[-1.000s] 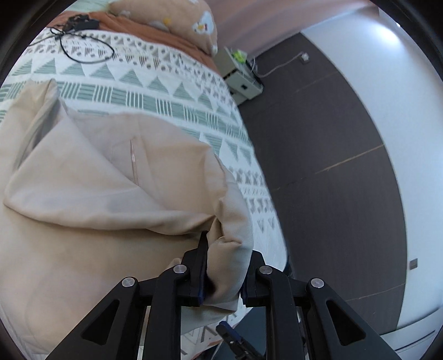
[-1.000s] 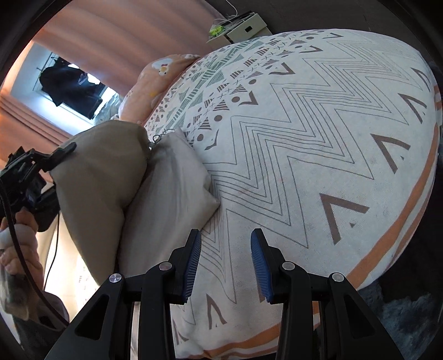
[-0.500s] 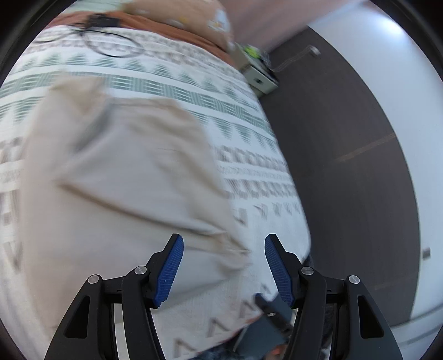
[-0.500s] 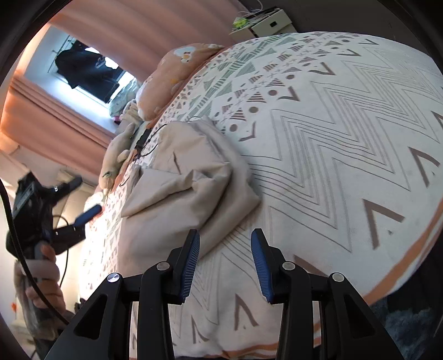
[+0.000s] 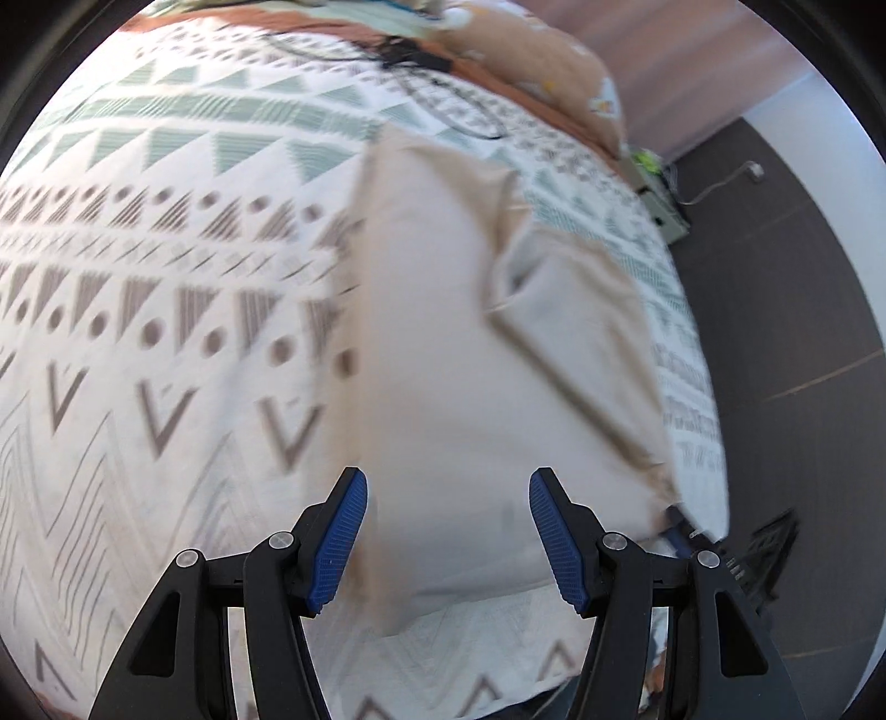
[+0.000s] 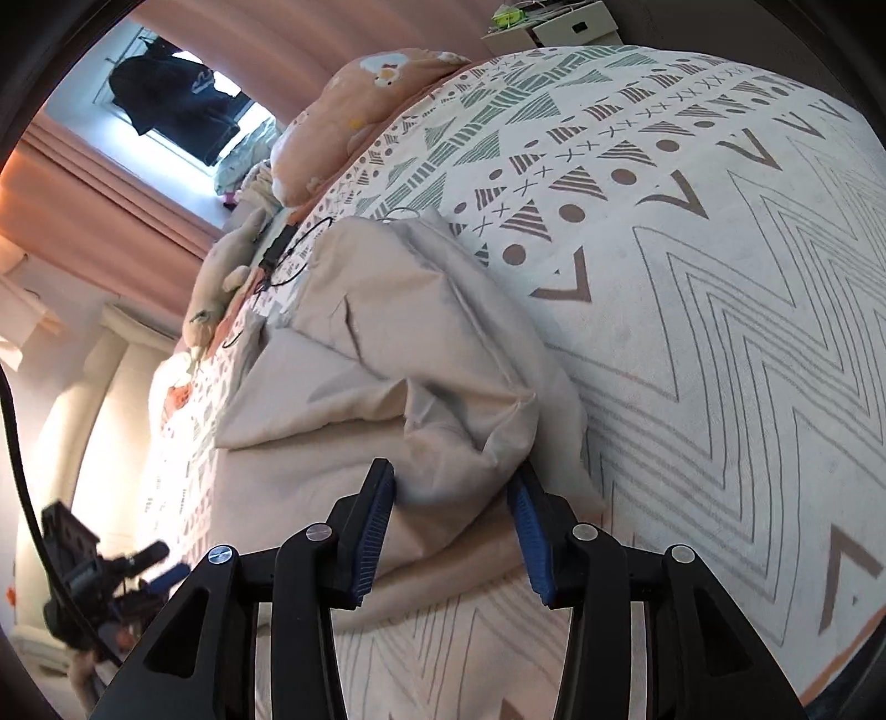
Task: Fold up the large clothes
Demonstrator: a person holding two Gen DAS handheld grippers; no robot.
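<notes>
Patterned bedspread (image 5: 166, 310) covers the bed: white ground, green triangles toward the head, brown dots, chevrons and zigzag lines toward the foot. Peach pillow (image 6: 354, 111) with a cartoon print at the head, a black cable (image 6: 299, 243) looped on the cover near it, a pale plush toy (image 6: 221, 277) just beyond. Salmon curtains (image 6: 111, 183) frame a bright window where a dark garment (image 6: 177, 111) hangs. Dark floor (image 5: 786, 310) beside the bed, a small white bedside unit (image 6: 559, 22) at the wall. Beige garment (image 5: 470, 387) lies partly folded on the bedspread, one flap laid diagonally over the main panel. Left gripper (image 5: 446, 531) hovers over the garment's near edge, fingers wide apart, nothing between them; this view is motion-blurred. Right gripper (image 6: 451, 526) has its fingers spread either side of a bunched beige fold, blue pads (image 6: 376, 531) close to the cloth, not clamped
</notes>
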